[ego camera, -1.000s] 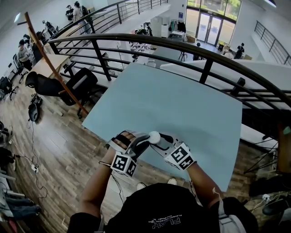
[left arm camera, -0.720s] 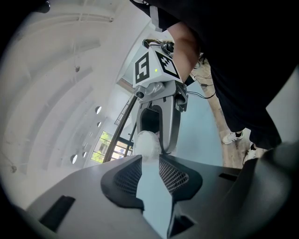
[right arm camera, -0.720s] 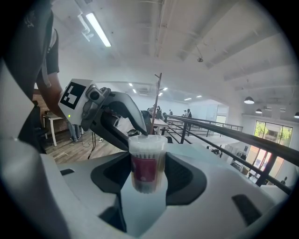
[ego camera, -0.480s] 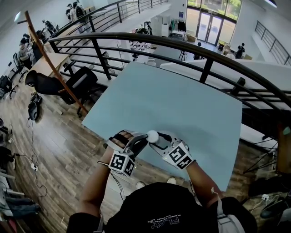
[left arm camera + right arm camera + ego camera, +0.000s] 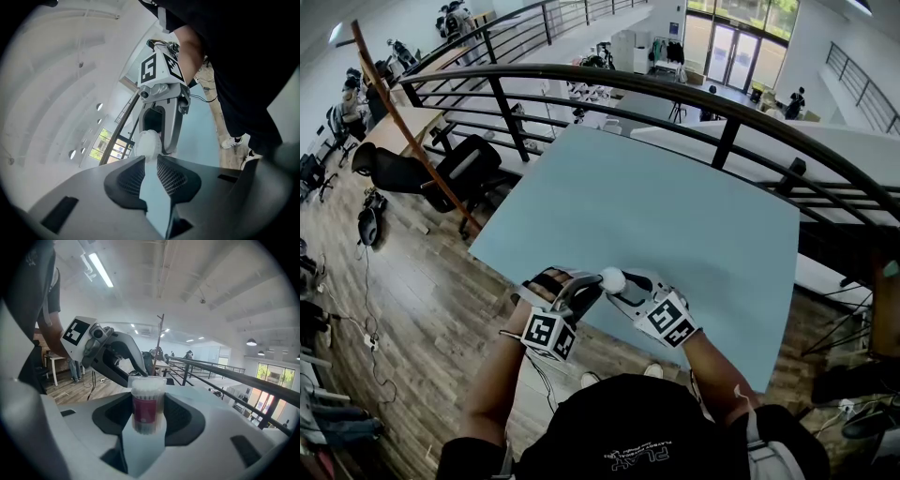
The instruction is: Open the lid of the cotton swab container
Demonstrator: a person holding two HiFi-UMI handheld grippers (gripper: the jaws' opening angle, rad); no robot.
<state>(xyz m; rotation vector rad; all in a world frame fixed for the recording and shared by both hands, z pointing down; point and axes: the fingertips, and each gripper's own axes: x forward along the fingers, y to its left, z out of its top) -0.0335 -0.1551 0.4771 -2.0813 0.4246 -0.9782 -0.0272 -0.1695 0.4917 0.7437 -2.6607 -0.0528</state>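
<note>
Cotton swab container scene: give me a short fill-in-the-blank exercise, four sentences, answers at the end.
The label on the cotton swab container is ___.
Its lid is ___.
The container stands between the jaws of the ___ gripper.
The table is light ___.
Answers: red; white; right; blue.
Both the right gripper and the left gripper are closing their jaws, the left one's tips at the lid.
</note>
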